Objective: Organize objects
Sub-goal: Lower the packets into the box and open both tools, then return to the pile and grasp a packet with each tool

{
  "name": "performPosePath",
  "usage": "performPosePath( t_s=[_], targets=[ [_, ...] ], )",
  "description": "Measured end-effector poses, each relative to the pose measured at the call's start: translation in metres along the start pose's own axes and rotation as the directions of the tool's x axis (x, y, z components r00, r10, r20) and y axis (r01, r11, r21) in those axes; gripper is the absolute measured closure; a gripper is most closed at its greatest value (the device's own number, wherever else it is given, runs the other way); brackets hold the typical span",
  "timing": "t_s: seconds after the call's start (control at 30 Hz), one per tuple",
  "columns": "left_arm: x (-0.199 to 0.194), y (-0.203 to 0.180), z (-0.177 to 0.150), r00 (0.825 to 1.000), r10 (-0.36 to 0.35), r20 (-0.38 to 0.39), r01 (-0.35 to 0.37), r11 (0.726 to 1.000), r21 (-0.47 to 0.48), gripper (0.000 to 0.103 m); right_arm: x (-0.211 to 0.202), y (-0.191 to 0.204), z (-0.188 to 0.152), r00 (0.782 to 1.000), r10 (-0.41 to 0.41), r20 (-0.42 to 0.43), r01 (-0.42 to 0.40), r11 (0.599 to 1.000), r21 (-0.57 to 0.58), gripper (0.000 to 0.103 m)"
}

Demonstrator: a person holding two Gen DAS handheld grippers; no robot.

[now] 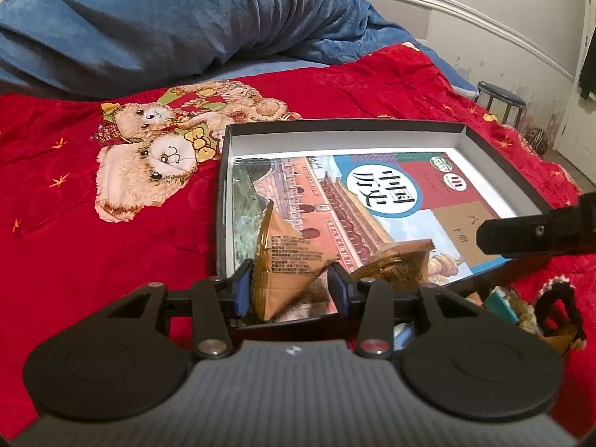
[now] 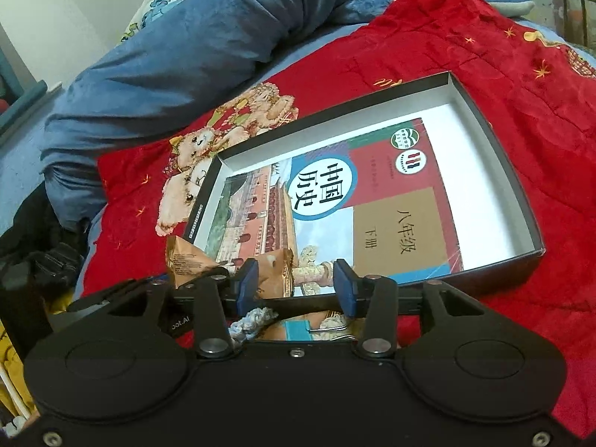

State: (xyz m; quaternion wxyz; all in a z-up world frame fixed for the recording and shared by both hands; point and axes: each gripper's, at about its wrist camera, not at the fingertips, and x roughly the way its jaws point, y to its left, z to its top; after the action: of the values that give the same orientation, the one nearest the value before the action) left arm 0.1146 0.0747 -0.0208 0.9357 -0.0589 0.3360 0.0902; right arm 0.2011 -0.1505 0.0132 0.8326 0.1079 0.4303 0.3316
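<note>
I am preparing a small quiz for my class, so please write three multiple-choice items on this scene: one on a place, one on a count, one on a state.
1. Where does the book lie? A on a shelf; B in the box; C on the floor.
2. How many brown packets are on the book? A one; B two; C four.
3. How is the right gripper? A open; B shut on the book; C shut on a pen.

Key: B, the box walls surround the book; B, a second one lies beside the first; A, a clear gap shows between its pads.
</note>
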Motion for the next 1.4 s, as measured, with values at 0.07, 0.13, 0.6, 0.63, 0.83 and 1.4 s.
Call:
performPosePath(
  t_s=[0.07,0.13,0.6,0.63,0.83,1.4],
  targets=[
    [-0.002,-0.001,0.000,1.000,-0.005,0.003,0.005,1.000,-0.006,0.031,-0.003,0.001,-0.001,1.000,-0.006,-0.003,0.006,1.000,-0.011,0.053],
    [-0.005,-0.001,-0.002,1.000,-0.006,0.015,0.006,1.000,-0.031,0.028,-0.008,0.001,-0.002,1.000,-0.003,0.000,0.003,0.999,-0.038,0.044],
    [-0.043,-0.008,-0.017,0.998,-0.010,0.069,0.011,1.000,-0.023,0.023,-0.051,-0.018,-0.022,0.999,0.038,-0.025,-0.037,0.999,0.031,0.037],
    [-0.046,-0.010,-0.019,0.998,-0.008,0.066,0.010,1.000,-0.024,0.023,-0.052,-0.021,-0.023,0.998,0.046,-0.033,-0.044,0.998,0.042,0.037],
    [-0.055,-0.018,-0.034,0.999,-0.028,-0.026,0.025,0.994,-0.106,0.019,-0.061,-0.024,-0.036,0.994,0.080,-0.075,-0.080,0.997,0.006,0.037],
    [-0.074,-0.042,-0.055,0.989,-0.143,-0.029,0.142,0.988,-0.059,0.019,-0.066,-0.020,-0.055,0.990,0.081,-0.113,-0.085,0.996,-0.034,0.041]
  ],
)
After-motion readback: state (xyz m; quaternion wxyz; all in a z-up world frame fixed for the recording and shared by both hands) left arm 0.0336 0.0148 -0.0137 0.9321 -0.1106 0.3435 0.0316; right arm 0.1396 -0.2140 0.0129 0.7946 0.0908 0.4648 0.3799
